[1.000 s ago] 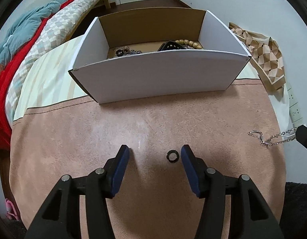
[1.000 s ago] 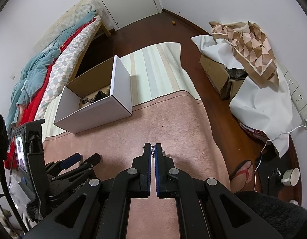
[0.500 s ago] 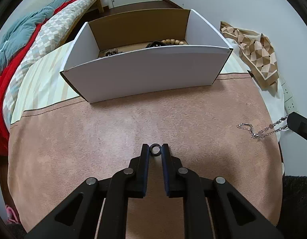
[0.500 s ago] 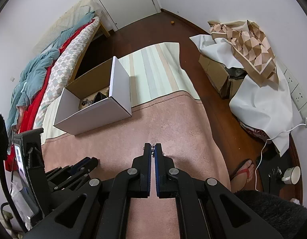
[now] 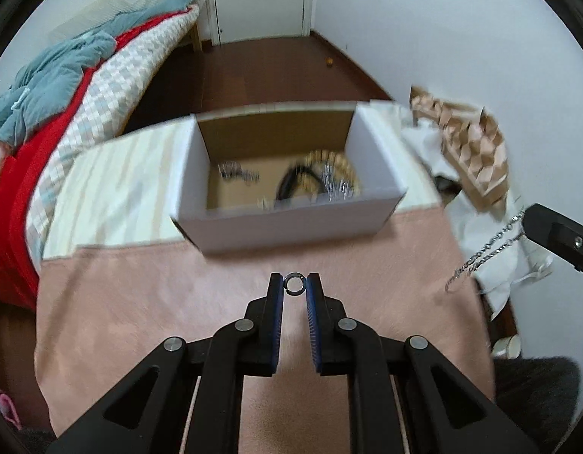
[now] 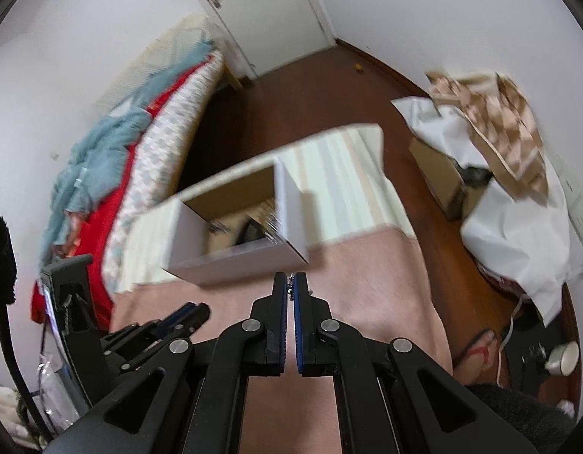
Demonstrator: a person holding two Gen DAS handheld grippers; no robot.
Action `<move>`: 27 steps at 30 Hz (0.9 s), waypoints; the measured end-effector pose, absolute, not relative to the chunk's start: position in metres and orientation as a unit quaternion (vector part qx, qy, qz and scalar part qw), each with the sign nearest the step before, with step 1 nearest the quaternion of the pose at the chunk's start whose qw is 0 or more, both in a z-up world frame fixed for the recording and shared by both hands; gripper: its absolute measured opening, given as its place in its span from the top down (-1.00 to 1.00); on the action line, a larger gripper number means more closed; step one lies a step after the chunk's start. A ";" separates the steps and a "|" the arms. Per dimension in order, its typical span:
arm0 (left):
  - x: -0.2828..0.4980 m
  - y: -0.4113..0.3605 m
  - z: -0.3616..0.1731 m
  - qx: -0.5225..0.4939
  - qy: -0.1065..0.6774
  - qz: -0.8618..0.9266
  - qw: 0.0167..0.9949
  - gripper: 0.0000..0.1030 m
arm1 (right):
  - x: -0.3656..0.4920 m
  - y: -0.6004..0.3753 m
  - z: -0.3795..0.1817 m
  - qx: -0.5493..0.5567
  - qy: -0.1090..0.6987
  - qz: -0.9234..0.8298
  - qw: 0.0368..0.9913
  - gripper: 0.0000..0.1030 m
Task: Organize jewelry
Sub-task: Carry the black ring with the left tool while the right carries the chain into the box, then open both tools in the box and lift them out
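L wrist cam looks fwd and down along its gripper [image 5: 295, 283], fairly near the white box [image 5: 291, 223]. R wrist cam sits further right, facing the same way. Both share box, pink blanket [image 6: 370, 287], bed [image 6: 147, 151].

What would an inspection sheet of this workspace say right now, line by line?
Surface: pink mat beside a striped mat.
Job's things: ring; silver chain; open white box holding beads and other jewelry, blurred.
Clutter: patterned cloth, cup.
Grippers: left gripper shut on ring; right gripper shut on silver chain.
Cables: white cord.
Surroundings: bed, door.
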State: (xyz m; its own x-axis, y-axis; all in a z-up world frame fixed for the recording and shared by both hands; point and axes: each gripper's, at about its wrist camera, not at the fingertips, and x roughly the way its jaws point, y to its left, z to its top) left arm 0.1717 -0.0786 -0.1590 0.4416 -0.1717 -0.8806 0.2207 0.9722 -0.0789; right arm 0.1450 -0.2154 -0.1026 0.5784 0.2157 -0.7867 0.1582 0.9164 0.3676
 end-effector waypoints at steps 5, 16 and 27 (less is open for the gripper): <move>0.192 -0.061 -0.114 0.001 0.491 -0.125 0.862 0.82 | 0.171 -0.200 -0.049 0.198 0.420 0.059 0.884 0.94; 0.263 -0.026 -0.119 -0.016 0.518 -0.111 0.848 0.81 | 0.292 -0.151 -0.058 0.169 0.467 0.125 0.859 0.94; 0.293 -0.027 -0.150 -0.040 0.571 -0.122 0.811 0.78 | 0.359 -0.133 -0.137 0.161 0.569 0.131 0.796 0.92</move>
State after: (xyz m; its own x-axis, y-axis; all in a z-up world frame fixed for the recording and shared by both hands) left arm 0.2933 -0.0268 -0.1503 0.3190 -0.2433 -0.9160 0.1529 0.9670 -0.2036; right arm 0.3594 -0.1333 -0.1374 0.3191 0.3912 -0.8632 -0.0250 0.9140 0.4049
